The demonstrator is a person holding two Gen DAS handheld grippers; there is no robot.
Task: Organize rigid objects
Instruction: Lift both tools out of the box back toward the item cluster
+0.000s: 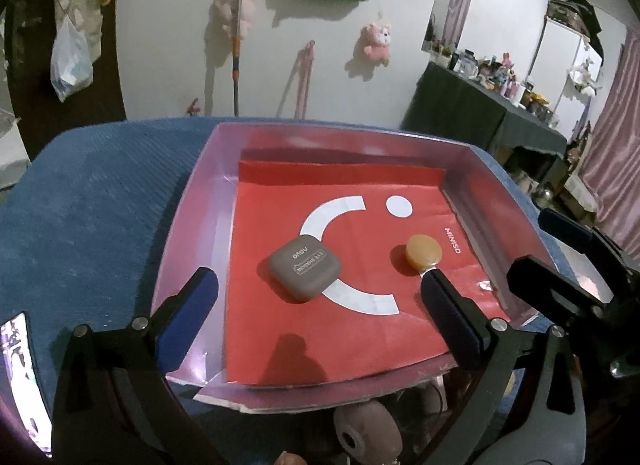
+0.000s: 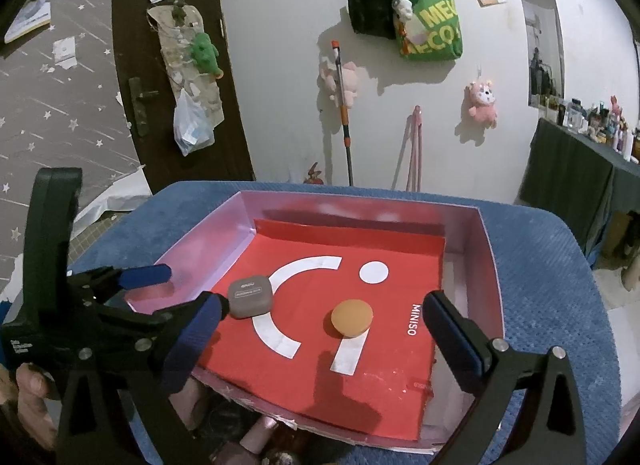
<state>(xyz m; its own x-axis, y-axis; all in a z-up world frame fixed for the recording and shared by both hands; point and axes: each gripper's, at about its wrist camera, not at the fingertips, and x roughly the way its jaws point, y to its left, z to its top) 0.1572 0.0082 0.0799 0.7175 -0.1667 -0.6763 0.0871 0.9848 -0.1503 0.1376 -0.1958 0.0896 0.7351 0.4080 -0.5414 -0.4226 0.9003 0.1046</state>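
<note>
Nearest the cameras, both handheld two-finger grippers hang over the near edge of a shallow pink-walled cardboard tray (image 2: 486, 241) lined with a red paper bag. The left gripper (image 1: 320, 297) has its blue-padded fingers spread wide, holding nothing; the right gripper (image 2: 328, 325) is likewise spread and empty. Just ahead of the left gripper, between its fingers, lies a taupe rounded-square plastic eyeshadow compact (image 1: 306, 269). Just ahead of the right gripper, between its fingers, lies a small round amber plastic disc (image 2: 352, 317). Both look light, stiff and smooth, so probably slippery: the compact is best pinched across its flat opposite sides, the low disc across its rim, close to the liner. Below the tray's near edge, blurry cosmetic containers (image 2: 260, 437) wait on the blue textured tablecloth (image 1: 100, 193).
</note>
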